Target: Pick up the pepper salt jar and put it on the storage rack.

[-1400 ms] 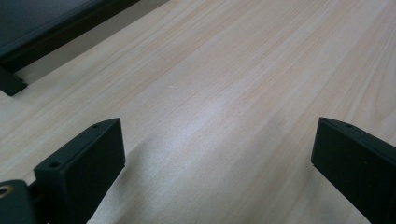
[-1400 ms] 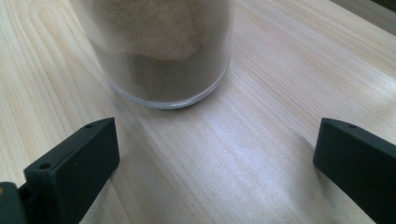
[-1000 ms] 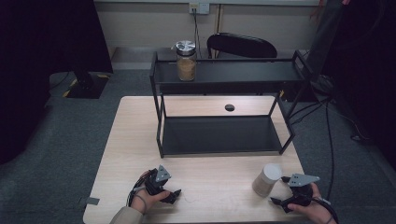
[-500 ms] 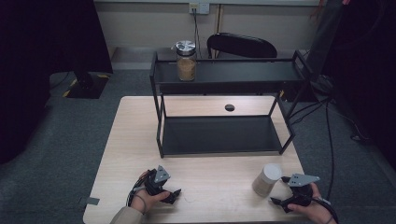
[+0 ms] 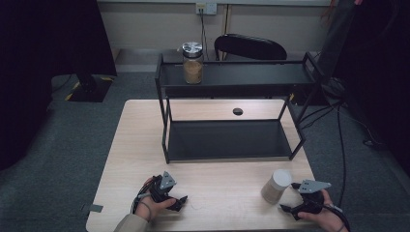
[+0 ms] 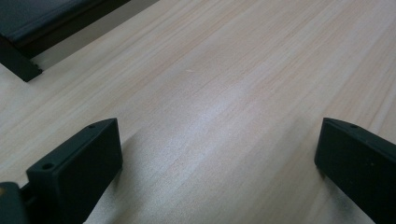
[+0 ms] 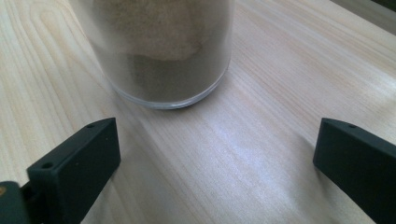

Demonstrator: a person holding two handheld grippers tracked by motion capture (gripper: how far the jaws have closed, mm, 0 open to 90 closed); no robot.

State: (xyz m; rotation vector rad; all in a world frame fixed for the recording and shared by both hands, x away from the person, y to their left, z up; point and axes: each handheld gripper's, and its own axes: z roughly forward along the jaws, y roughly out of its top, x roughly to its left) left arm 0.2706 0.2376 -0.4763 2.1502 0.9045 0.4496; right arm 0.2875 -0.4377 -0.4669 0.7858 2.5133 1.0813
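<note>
Both sets of fingers stood spread with nothing between them. Our left gripper (image 5: 180,201) had just been opening its jaws over bare table (image 5: 222,193), and they now stood wide. Our right gripper (image 5: 288,209) rested just beside the jar (image 5: 275,185), which stood upright on the table in front of the shelf (image 5: 232,140), apart from the pads. We judged the right ready to take the jar, perhaps to join the other jar (image 5: 192,63) up top.

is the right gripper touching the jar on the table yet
Apart. In the right gripper view, bare table lies between the open right gripper and the jar ahead of it.
</note>
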